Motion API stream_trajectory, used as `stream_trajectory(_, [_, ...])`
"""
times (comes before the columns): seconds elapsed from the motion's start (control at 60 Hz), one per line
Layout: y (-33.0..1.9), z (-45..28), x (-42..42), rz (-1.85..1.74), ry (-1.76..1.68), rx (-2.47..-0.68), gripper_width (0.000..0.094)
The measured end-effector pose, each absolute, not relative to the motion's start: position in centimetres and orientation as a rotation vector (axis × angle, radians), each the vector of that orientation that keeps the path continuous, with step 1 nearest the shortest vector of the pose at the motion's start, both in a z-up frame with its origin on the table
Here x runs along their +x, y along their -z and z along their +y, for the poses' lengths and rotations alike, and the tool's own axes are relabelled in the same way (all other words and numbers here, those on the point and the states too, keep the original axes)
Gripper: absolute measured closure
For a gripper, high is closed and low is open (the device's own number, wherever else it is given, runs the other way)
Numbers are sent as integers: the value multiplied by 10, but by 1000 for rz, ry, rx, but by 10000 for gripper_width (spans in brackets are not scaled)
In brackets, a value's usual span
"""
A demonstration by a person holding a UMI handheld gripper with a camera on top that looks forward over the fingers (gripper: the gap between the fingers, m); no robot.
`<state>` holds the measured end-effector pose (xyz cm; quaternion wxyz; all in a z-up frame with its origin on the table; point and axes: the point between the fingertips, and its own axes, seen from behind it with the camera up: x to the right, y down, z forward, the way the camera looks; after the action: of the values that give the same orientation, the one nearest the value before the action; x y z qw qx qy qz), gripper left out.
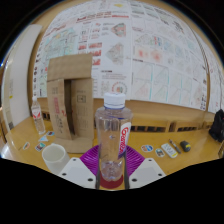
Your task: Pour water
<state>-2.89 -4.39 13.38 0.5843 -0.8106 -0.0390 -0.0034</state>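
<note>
A clear plastic water bottle [112, 135] with a white cap and a red label stands upright between my fingers. My gripper [111, 165] is shut on the bottle's lower body; the purple pads press on it from both sides. A white cup [55, 157] stands on the wooden table [190, 155], left of the fingers and close to them. The bottle's base is hidden behind the gripper's body.
A brown cardboard box [68, 95] stands upright behind the cup. Small items [169, 150] lie on the table to the right. A wall of printed sheets [140, 50] rises behind the table.
</note>
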Motion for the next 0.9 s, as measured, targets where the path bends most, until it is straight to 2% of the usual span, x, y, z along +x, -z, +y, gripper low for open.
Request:
stream_trajectory(0.133, [-97, -46, -29, -88, -11, -1959, 610])
stream_trajectory(0.217, [-99, -47, -26, -73, -15, -1943, 599])
stream_trajectory(0.233, [-98, -48, -26, -70, -16, -1950, 550])
stream_trajectory(0.417, [-96, -51, -22, -51, -7, -2008, 352])
stream_trajectory(0.5, [-99, -64, -19, -29, 18, -2041, 66])
stream_trajectory(0.533, [-101, -71, -19, -20, 27, -2052, 113])
stream_trajectory(0.6, [-110, -90, -21, -5, 43, -2060, 75])
stream_trajectory(0.9, [-155, -254, -62, 71, 99, -2135, 85])
